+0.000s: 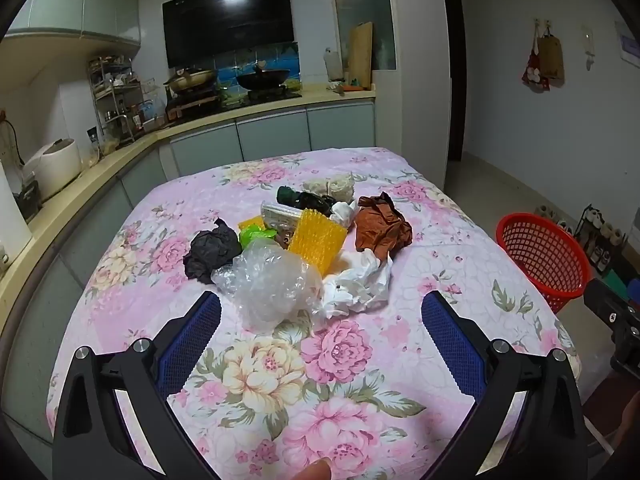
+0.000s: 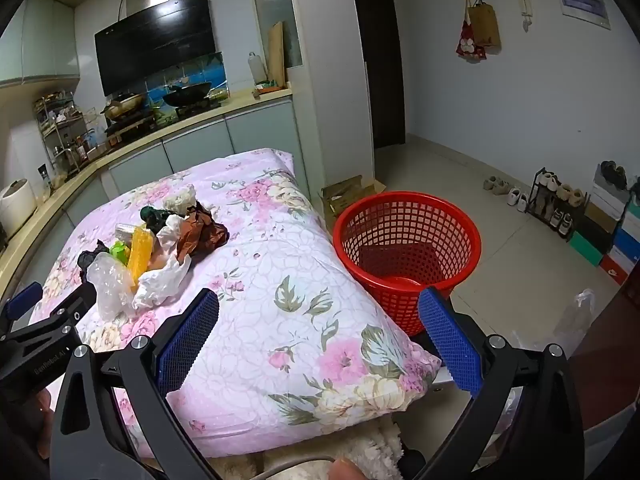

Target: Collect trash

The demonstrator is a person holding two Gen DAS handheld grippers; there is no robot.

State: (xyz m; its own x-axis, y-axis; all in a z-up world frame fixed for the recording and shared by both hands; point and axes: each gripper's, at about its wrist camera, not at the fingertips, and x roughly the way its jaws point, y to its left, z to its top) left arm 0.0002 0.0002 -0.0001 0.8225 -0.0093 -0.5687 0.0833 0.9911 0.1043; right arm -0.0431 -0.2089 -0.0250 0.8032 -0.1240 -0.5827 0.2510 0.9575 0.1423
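Left gripper: hovering spread, empty.
Right gripper: hovering spread, empty.
Crumpled trash pile: lying mid-table.
Red mesh basket: sitting, seemingly empty, off the table's right edge.

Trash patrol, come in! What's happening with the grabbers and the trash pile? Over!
Left gripper and right gripper open, empty. Trash pile untouched on the floral cloth. Red basket empty beside the table. Nothing in the way.

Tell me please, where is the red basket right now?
The red basket stands on the floor off the right edge of the flowered table, ahead of the open right gripper.
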